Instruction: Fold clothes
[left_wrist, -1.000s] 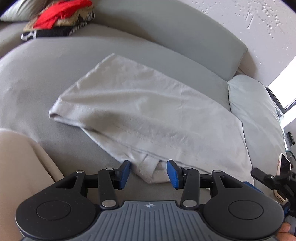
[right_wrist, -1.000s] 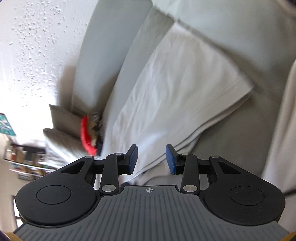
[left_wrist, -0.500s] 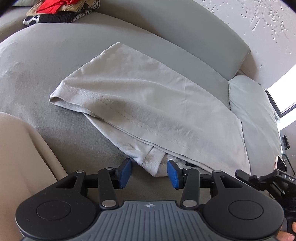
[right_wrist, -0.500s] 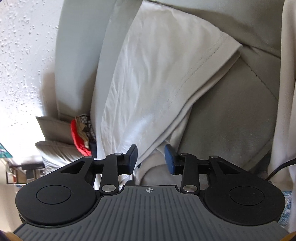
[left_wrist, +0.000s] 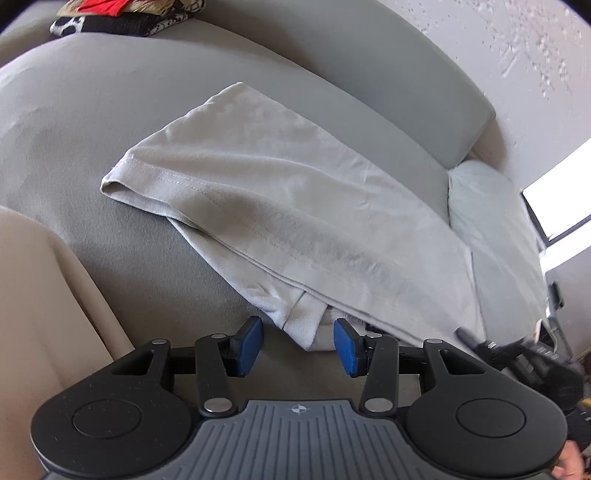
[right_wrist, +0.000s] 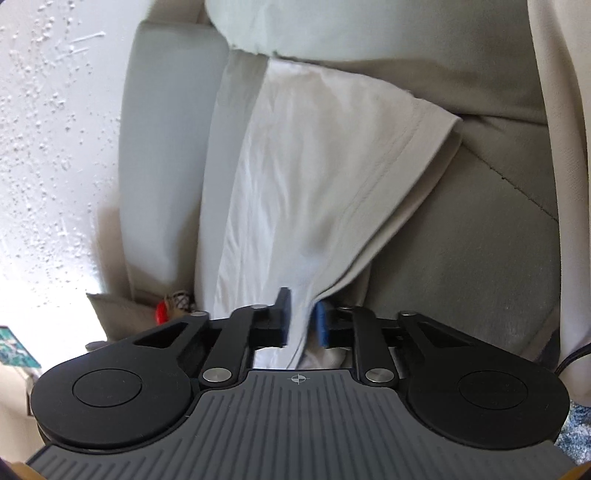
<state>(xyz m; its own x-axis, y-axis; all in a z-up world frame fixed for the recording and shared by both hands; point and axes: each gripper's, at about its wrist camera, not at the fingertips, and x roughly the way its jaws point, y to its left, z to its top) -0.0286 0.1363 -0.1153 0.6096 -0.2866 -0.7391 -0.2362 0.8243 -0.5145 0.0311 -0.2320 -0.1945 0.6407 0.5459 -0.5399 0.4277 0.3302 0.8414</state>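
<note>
A pale grey T-shirt (left_wrist: 266, 206), folded lengthwise, lies across the grey sofa seat (left_wrist: 66, 122). My left gripper (left_wrist: 298, 345) is open, its blue pads either side of the shirt's near collar end, not closed on it. In the right wrist view the same shirt (right_wrist: 314, 177) stretches away from my right gripper (right_wrist: 302, 319), which is shut on the shirt's near edge, with cloth pinched between the pads.
A pile of red, black and patterned clothes (left_wrist: 122, 14) sits at the sofa's far end and also shows in the right wrist view (right_wrist: 170, 308). A light cushion (left_wrist: 491, 221) lies at the right. The sofa backrest (left_wrist: 369, 74) runs behind. Beige fabric (left_wrist: 40, 314) is at near left.
My right gripper has closed on the shirt's edge; it was open before. The left gripper has shifted slightly nearer the collar end and stays open.
</note>
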